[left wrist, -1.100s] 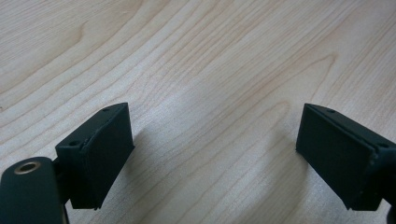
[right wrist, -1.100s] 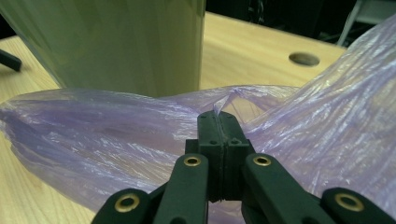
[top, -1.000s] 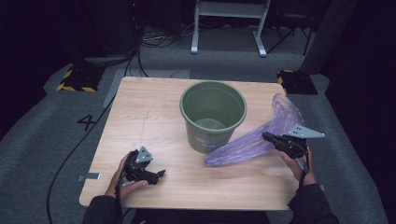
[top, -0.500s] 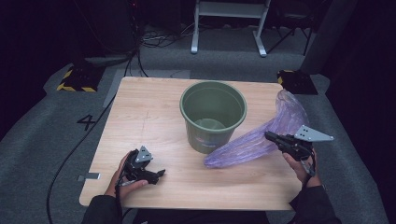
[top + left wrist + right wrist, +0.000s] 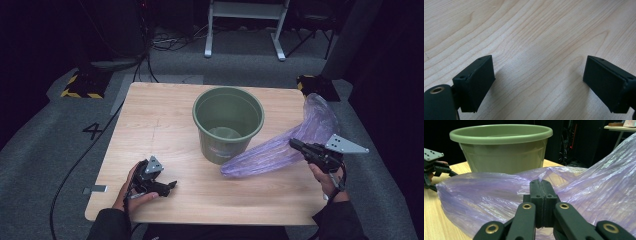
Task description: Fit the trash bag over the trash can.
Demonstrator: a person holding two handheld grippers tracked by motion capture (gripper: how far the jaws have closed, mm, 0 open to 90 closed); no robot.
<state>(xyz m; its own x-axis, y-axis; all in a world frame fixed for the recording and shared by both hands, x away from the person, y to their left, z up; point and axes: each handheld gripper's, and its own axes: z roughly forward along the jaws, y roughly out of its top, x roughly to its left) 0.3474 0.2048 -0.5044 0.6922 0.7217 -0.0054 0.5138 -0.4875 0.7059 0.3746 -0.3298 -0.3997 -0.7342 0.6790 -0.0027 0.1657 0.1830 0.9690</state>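
A green plastic bucket (image 5: 227, 122) stands upright in the middle of the wooden table (image 5: 160, 115). A thin purple plastic bag (image 5: 280, 145) lies beside it on the right, with one end draped past the table's right edge. My right gripper (image 5: 295, 145) is shut on a fold of the bag. In the right gripper view the jaws (image 5: 541, 185) meet with the bag's film (image 5: 486, 195) pinched between them, and the bucket (image 5: 501, 150) rises behind. My left gripper (image 5: 170, 186) rests near the front left of the table, its jaws (image 5: 539, 82) open over bare wood.
A metal stand's legs (image 5: 245, 30) and cables (image 5: 165, 42) lie on the grey floor beyond the table. A yellow-black striped block (image 5: 80, 85) sits on the floor at the left. The far-off left gripper (image 5: 434, 170) shows at the left of the right gripper view.
My right gripper has shifted slightly rightward and up, drawing the purple bag with it. The left gripper has stayed where it was.
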